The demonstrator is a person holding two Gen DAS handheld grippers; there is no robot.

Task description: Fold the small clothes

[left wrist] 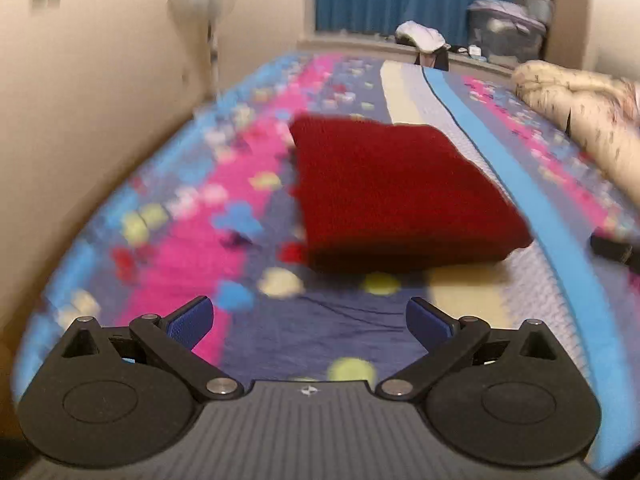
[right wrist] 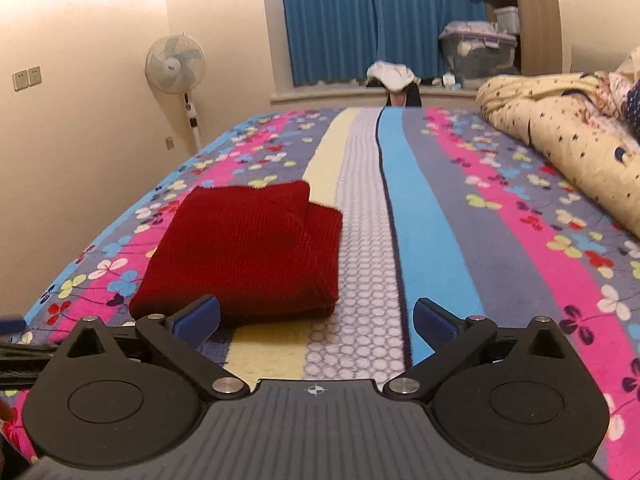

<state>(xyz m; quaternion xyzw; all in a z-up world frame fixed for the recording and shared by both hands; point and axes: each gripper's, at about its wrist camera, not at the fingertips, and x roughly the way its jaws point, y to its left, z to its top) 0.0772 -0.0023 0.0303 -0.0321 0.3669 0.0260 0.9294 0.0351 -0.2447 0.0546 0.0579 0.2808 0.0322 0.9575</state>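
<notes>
One garment is all we can find to work on: a red knitted sweater point(right wrist: 244, 248) lying on the flowered bedspread point(right wrist: 460, 240), already reduced to a compact, thick rectangle with a folded layer showing along its right side. We judge the folding of this piece essentially done (the edges look squared, though the left wrist view is too blurred to check them closely). Our left gripper point(left wrist: 310, 322) has its blue pads spread wide and holds nothing, with the sweater lying ahead of it on the bed and apart from it. Our right gripper point(right wrist: 316, 320) is likewise spread and empty, the sweater just ahead and to its left, near its left finger. What may remain is little: perhaps a final smoothing or setting the bundle aside. A cream quilt point(right wrist: 560, 140) is heaped at the right of the bed, and we see no other small clothes waiting on it.
</notes>
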